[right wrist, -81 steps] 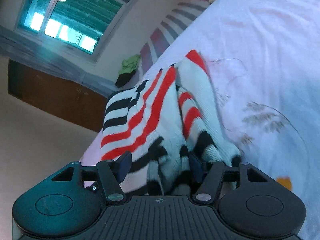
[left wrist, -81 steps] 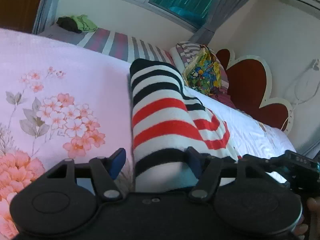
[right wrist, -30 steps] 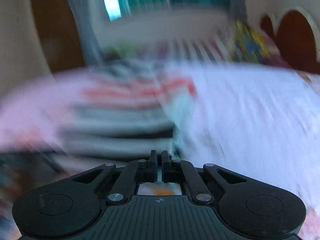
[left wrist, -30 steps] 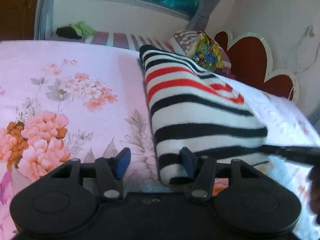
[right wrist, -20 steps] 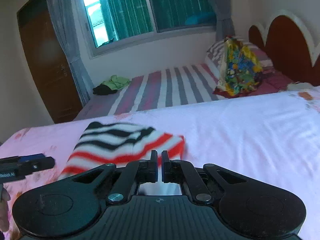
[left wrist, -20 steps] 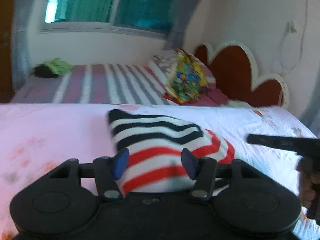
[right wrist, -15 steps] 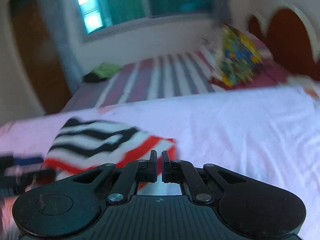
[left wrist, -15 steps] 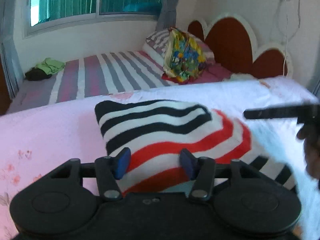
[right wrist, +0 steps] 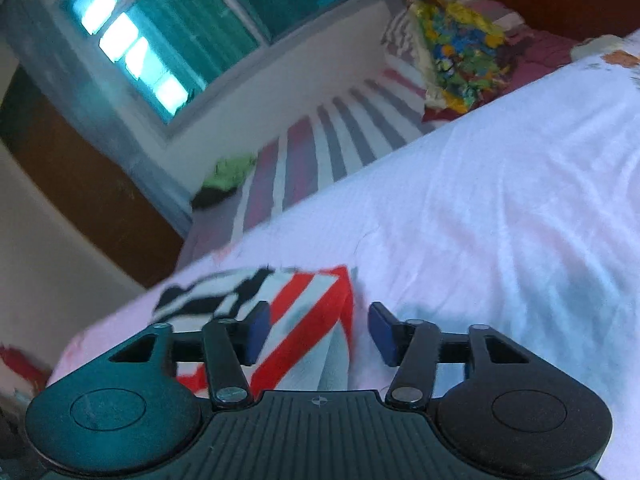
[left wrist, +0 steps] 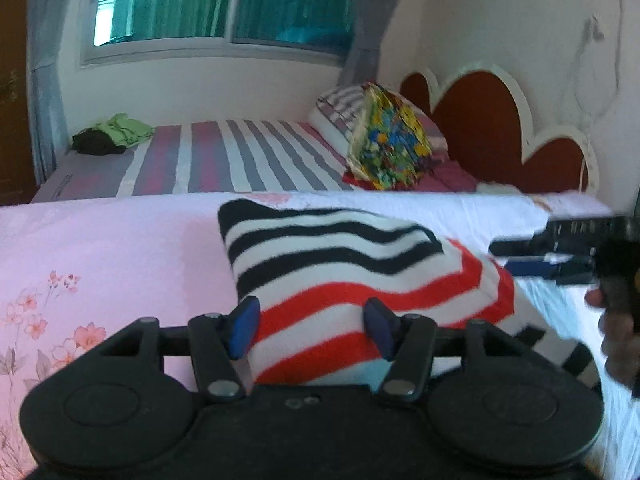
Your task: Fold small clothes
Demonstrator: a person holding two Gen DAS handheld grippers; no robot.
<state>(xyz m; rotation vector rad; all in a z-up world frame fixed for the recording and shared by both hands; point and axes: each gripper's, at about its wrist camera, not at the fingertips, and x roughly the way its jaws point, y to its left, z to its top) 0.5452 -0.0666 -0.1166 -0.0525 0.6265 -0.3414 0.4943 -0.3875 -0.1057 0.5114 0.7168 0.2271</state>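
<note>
A folded garment (left wrist: pixel 336 276) with black, white and red stripes lies on the pink floral bedsheet (left wrist: pixel 100 248). My left gripper (left wrist: pixel 312 326) hovers at its near edge, open, with the red-striped end showing between the blue pads and neither pad pressing it. In the right wrist view the same garment (right wrist: pixel 304 312) lies low on the left. My right gripper (right wrist: pixel 318 330) stands over its red corner with the jaws opening and nothing gripped. The left wrist view also shows the right gripper (left wrist: pixel 504 258) at the garment's right side, held by a hand (left wrist: pixel 616 312).
Behind the bed is a second bed with a striped sheet (left wrist: pixel 224 156), a colourful pillow (left wrist: pixel 392 144) and a small pile of green and dark clothes (left wrist: pixel 112 138). A red scalloped headboard (left wrist: pixel 480 120) stands at the right. White sheet (right wrist: pixel 500 220) spreads to the garment's right.
My right gripper, shut in the earlier frames, now stands open, and its view has rolled. The left gripper swung round the garment's end earlier and has barely moved in the last half second.
</note>
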